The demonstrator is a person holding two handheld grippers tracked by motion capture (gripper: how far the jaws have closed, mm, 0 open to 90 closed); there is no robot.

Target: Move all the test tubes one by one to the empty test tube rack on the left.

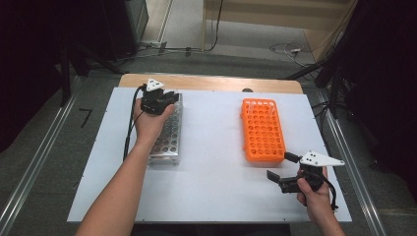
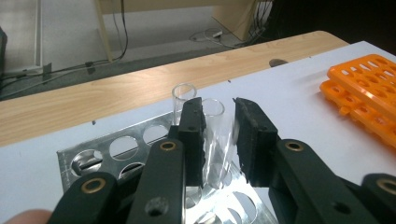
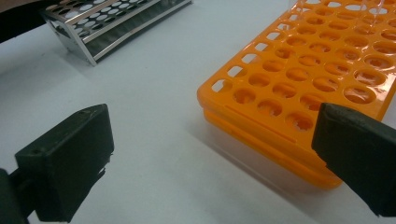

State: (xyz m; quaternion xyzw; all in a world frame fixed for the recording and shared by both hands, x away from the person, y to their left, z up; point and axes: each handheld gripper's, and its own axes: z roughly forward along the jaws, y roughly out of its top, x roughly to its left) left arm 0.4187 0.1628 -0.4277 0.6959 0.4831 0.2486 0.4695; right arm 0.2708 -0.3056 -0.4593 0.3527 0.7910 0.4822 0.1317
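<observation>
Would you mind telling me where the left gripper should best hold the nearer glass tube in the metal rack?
Grip the tube on its bare upper wall, below the open rim, coming from above. It stands upright in the rack, so only that part is free; the left gripper already straddles it.

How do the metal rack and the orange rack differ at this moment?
The metal tube rack is silver with open sides; the orange tube rack is solid-coloured plastic. The metal rack holds two clear test tubes at its far end, with the left tool around one; the orange rack's holes look empty, and the right tool waits open beside it. Both lie flat on the white table, with grids of round holes.
</observation>
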